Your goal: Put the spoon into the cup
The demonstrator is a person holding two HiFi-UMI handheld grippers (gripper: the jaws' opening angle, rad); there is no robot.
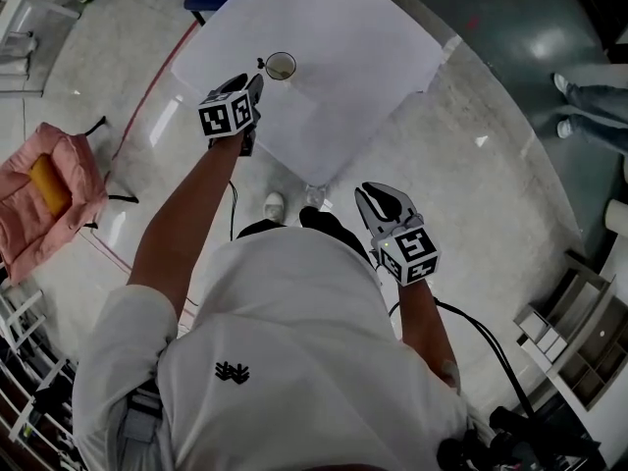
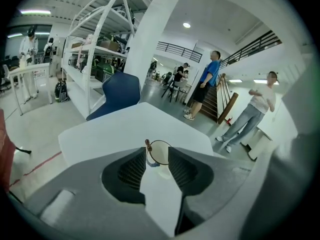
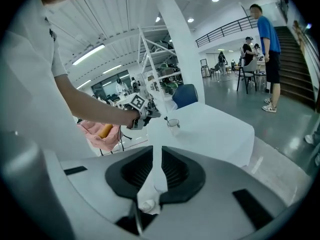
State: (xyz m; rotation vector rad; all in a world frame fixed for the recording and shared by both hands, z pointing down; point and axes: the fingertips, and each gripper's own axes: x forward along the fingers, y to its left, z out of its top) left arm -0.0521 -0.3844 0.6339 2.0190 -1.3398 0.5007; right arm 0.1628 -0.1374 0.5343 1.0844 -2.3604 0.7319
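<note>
Seemingly the job is all but done: the small spoon with the brown-tipped handle [image 1: 261,63] stands in the clear glass cup [image 1: 281,66], its handle leaning out over the rim at about 9 o'clock in the head view. The cup sits on the white cloth-covered table [image 1: 343,47], towards its far side.

The left gripper [image 1: 257,83] hovers just beside the cup, at the cup's 7 o'clock. Its tongs stand wide apart and press on nothing; in the left gripper view the cup and the handle tip show beyond the gap, not between the pads. The right gripper [image 1: 371,196] hangs well apart from the cup, off the table's near corner at about 5 o'clock. Its tongs are drawn close, with only a thin slit between them, and they are empty.

The main risk looks to be the left gripper's retreat. The handle tip lies closest to the left-hand tong, so a sideways sweep or a dip could clip it and flick the spoon out. The cup looks light and tall for its base. A nudge from either tong, or a snag on the cloth, could probably tip it over.
</note>
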